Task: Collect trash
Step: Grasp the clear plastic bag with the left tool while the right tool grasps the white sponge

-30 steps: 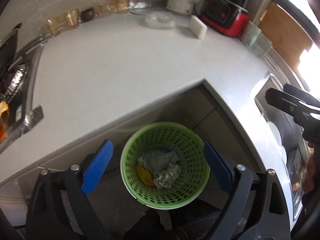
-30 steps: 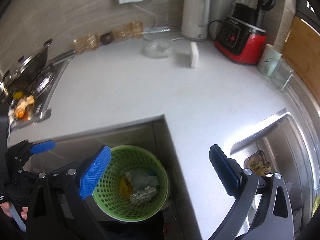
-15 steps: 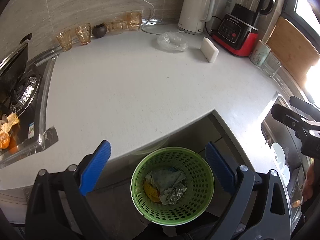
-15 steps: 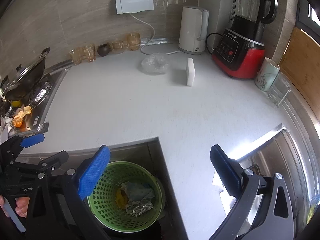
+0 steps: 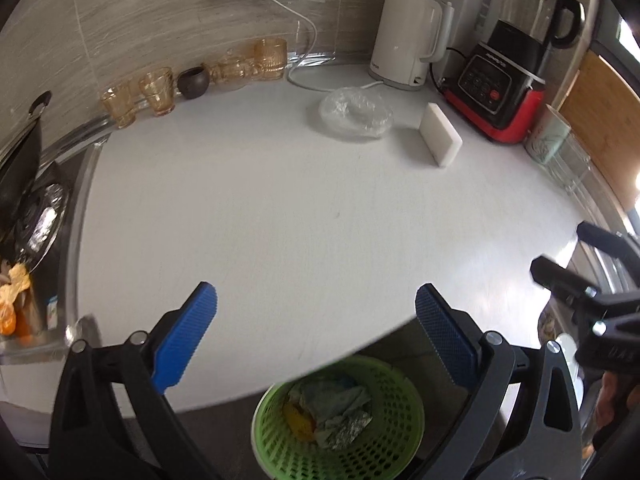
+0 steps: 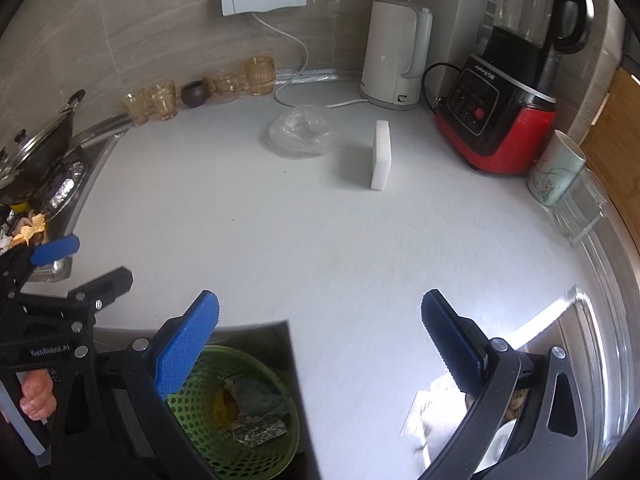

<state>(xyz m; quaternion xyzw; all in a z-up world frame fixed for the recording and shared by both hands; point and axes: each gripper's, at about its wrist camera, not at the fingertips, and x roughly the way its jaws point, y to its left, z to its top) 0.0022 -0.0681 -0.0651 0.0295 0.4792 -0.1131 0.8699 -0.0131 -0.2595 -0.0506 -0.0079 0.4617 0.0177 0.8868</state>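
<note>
A green perforated basket (image 5: pixel 396 440) stands on the floor below the counter corner, holding crumpled paper, foil and something yellow; it also shows in the right wrist view (image 6: pixel 276 432). A crumpled clear plastic bag (image 5: pixel 356 114) lies far back on the white counter, also in the right wrist view (image 6: pixel 302 130). Orange peel scraps (image 5: pixel 14 292) lie by the stove at the left. My left gripper (image 5: pixel 316 336) is open and empty above the counter edge. My right gripper (image 6: pixel 320 340) is open and empty over the counter corner.
A white sponge block (image 5: pixel 440 140) stands near the bag. A white kettle (image 5: pixel 408 38), a red blender (image 5: pixel 500 92), a mug (image 5: pixel 546 140) and amber glasses (image 5: pixel 156 90) line the back. The stove with a pan (image 6: pixel 40 148) is left; a sink (image 6: pixel 592 340) is right.
Both grippers have risen and tilted up from the basket toward the counter. The basket now sits lower in both views. Both stay open and empty.
</note>
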